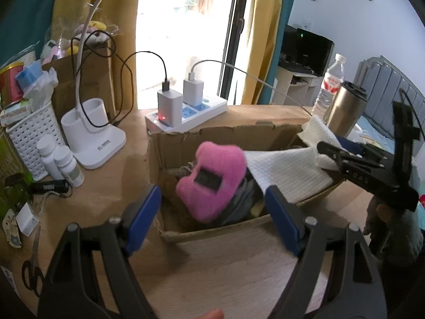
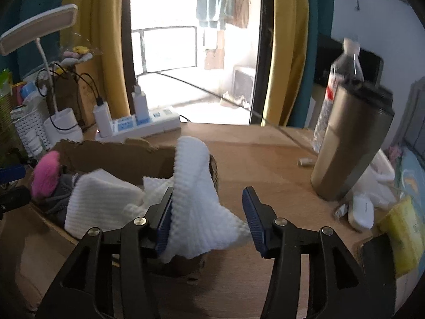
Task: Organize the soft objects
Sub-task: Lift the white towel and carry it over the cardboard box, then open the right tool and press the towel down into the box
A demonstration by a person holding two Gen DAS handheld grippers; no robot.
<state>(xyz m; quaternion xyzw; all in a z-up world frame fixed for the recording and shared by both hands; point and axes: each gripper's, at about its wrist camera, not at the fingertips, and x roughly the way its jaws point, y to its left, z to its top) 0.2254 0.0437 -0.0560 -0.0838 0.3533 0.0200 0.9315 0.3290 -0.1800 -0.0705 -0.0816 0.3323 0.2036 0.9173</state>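
Observation:
An open cardboard box (image 1: 212,235) stands on the wooden desk. Inside it lie a pink knitted soft item (image 1: 212,178) with a dark label, grey fabric under it, and a white waffle cloth (image 1: 289,172) draped over the right rim. My left gripper (image 1: 212,190) hovers open and empty just before the box's front wall. My right gripper (image 2: 208,190) is at the box's right end, jaws apart. The white cloth (image 2: 191,175) hangs between them, resting against the left pad, with no pinch on it. The pink item (image 2: 45,172) and the box (image 2: 119,159) also show at left in the right wrist view.
Behind the box sit a power strip (image 1: 186,114) with chargers, a white lamp base (image 1: 93,138), a white basket (image 1: 29,138) and small bottles (image 1: 61,162). Scissors (image 1: 32,271) lie at left. A steel tumbler (image 2: 350,143), water bottle (image 2: 342,79) and mouse (image 2: 361,212) stand at right.

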